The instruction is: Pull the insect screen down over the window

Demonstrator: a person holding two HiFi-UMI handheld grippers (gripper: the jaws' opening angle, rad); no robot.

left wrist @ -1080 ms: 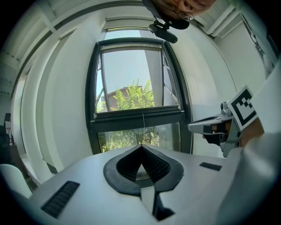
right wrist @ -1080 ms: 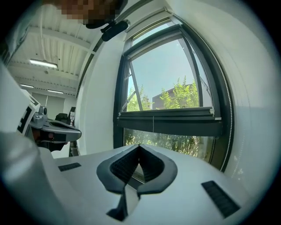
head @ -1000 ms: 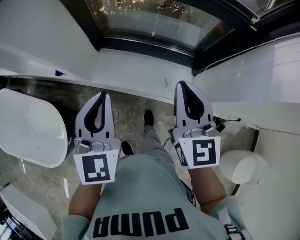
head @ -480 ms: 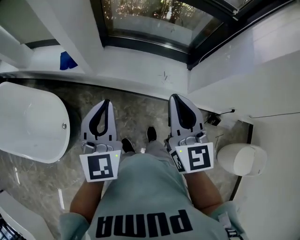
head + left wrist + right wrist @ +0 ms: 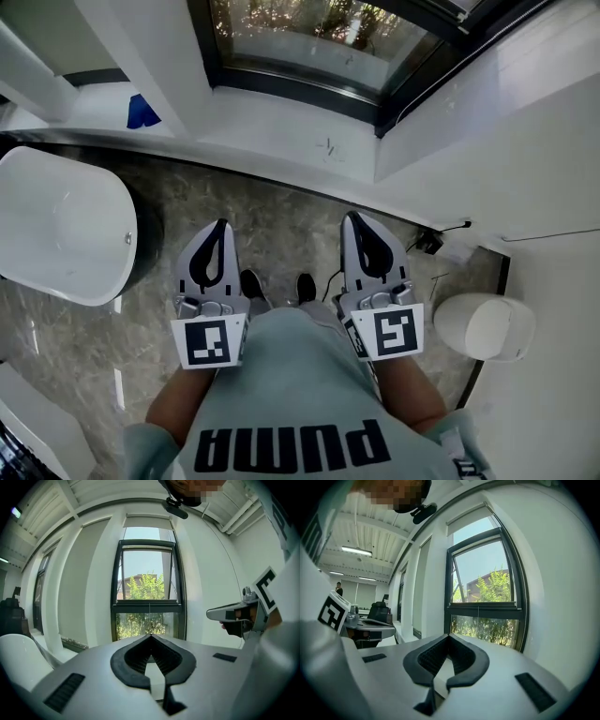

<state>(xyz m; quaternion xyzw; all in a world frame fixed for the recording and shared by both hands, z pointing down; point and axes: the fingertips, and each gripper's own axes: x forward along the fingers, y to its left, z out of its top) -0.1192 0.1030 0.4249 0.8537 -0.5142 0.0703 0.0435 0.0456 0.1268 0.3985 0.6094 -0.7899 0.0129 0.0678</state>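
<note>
Window [image 5: 149, 581] at 12 o'clock — left gripper [image 5: 220, 225], right gripper [image 5: 354, 217] both pressed together, empty — thin pull cord [image 5: 150, 611] may slip from pinch.

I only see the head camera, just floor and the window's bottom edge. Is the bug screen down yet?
Observer: No. The left gripper view shows the window bare, with trees showing through it.
Operator: What do we pull?
Observer: A thin cord hangs down the middle of the lower pane.
Operator: Are the grabbers holding it?
Observer: No. The left gripper and right gripper are shut on nothing, apart from the window.
</note>
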